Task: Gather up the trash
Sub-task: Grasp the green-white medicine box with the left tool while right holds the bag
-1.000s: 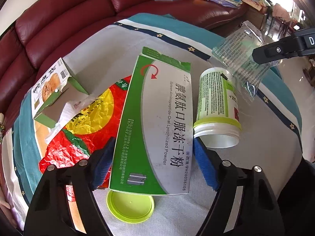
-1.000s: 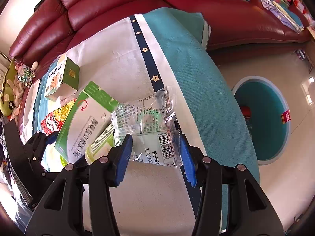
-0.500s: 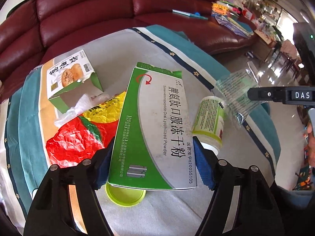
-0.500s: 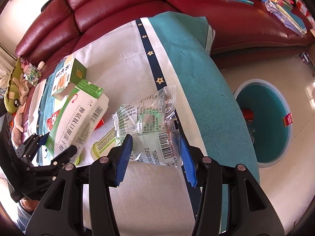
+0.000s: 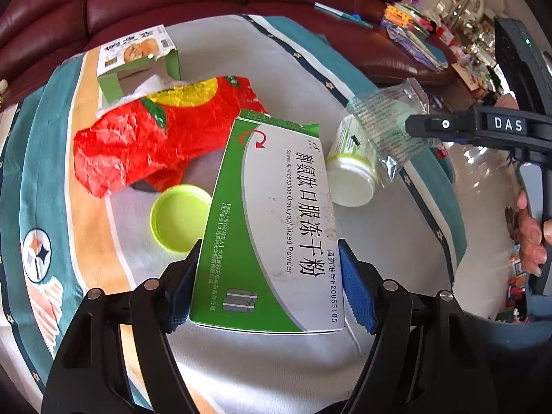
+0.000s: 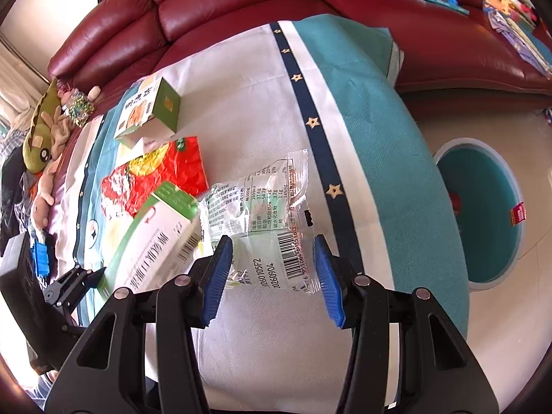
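Below, the teal bin (image 6: 483, 214) holds a red scrap (image 6: 456, 203).

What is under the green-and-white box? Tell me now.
The lime lid pokes out from under the box held in the left gripper, on the cloth. Whatever else lies beneath is covered.

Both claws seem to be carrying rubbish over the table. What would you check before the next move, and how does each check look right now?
1. Left gripper clamps the green-and-white box on both sides: ok.
2. Right gripper holds the clear wrapper: ok; it hangs between the pads, lifted off the table.
3. Teal bin on the floor is open: ok.
4. Way from the wrapper to the bin is free: ok, as far as seen.
5. Table cleared: not ok; red bag, small carton, white bottle and green lid remain.
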